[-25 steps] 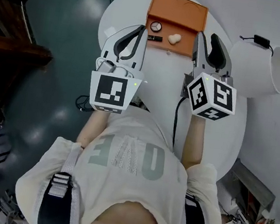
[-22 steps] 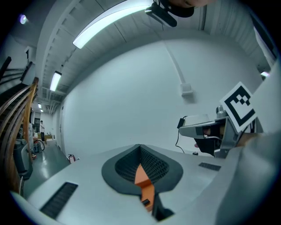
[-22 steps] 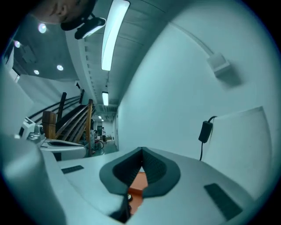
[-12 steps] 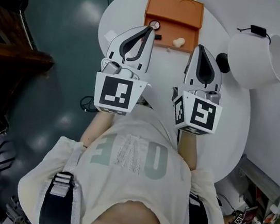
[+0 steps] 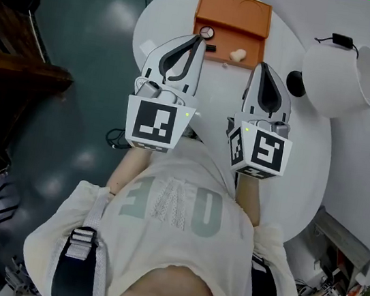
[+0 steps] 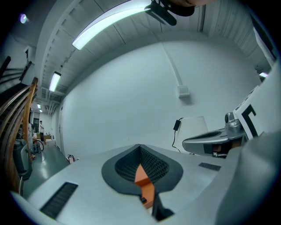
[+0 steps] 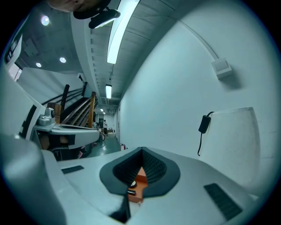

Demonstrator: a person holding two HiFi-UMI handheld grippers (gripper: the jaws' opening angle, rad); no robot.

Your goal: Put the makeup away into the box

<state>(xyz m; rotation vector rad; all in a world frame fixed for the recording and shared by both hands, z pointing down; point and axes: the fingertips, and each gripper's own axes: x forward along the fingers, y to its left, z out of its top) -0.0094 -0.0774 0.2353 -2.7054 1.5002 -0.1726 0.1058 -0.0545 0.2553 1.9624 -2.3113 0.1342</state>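
An orange box (image 5: 233, 12) lies open at the far end of the white round table (image 5: 301, 154). Its near tray holds a round compact (image 5: 206, 32), a small black stick (image 5: 211, 48) and a beige sponge (image 5: 237, 56). My left gripper (image 5: 200, 39) is shut and empty, its tips over the tray's front edge beside the compact. To the right, my right gripper (image 5: 266, 66) is also shut with nothing in it, its tips just short of the box. Between the closed jaws, the left gripper view shows a sliver of the orange box (image 6: 143, 178); the right gripper view shows the box (image 7: 141, 181) too.
A large white lampshade-like cylinder (image 5: 345, 70) lies at the table's right, with a black plug and cable (image 5: 339, 41) beside it. A black round object (image 5: 295, 82) sits between it and my right gripper. The dark floor (image 5: 78, 31) lies to the left.
The right gripper's jaws have gone from open to shut with nothing between them, and it has shifted left and nearer. The left gripper has stayed shut and hardly moved.
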